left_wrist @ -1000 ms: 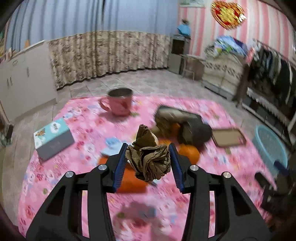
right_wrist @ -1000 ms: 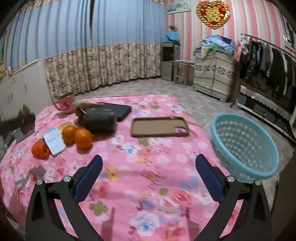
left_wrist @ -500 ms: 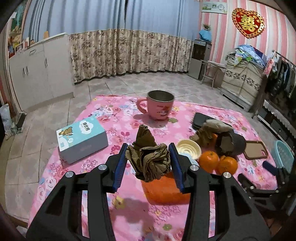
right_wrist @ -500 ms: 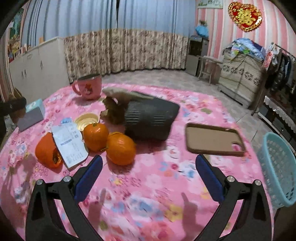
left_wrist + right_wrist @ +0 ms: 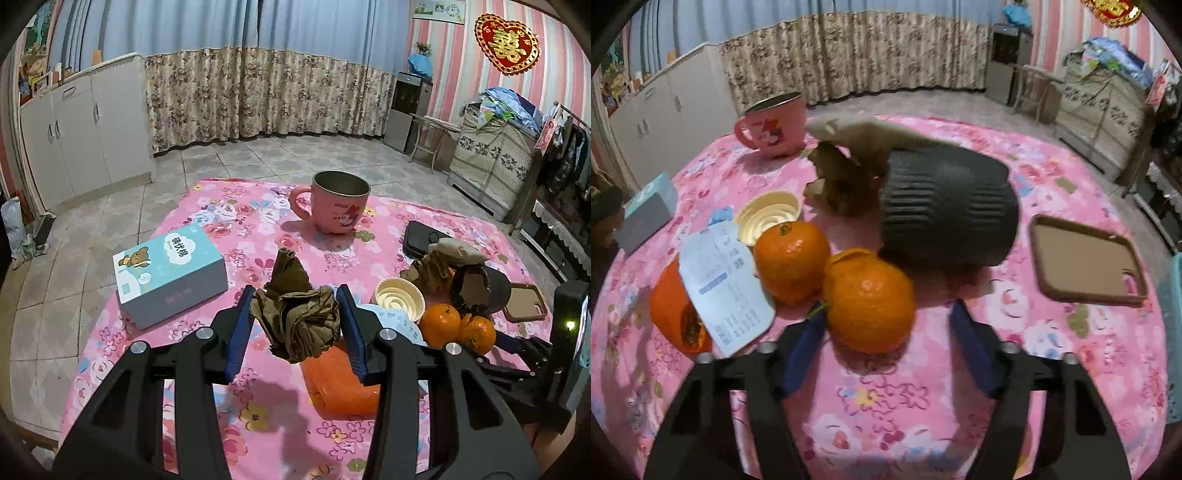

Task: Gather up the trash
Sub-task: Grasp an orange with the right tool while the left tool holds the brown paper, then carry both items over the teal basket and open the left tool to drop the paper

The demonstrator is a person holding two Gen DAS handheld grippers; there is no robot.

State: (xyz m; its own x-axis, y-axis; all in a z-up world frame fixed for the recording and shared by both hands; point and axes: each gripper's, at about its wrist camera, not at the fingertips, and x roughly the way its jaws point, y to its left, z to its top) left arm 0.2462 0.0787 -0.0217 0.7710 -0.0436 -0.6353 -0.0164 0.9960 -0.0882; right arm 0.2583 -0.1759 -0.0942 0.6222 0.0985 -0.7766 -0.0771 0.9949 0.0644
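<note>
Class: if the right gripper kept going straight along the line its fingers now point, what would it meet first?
Most likely the nearest orange. It lies just ahead of the right gripper, whose closing jaws hold nothing. Depth is unclear; the tablecloth might come first.

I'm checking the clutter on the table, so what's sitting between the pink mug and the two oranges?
In the right wrist view, a cream ribbed lid lies between the pink mug and the two oranges, with crumpled brown paper just to its right.

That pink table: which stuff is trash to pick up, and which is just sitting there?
Trash to collect:
crumpled brown paper, held in the left gripper
paper slip
torn brown scraps

Just lying about:
pink mug
two oranges
blue box
phone case
</note>
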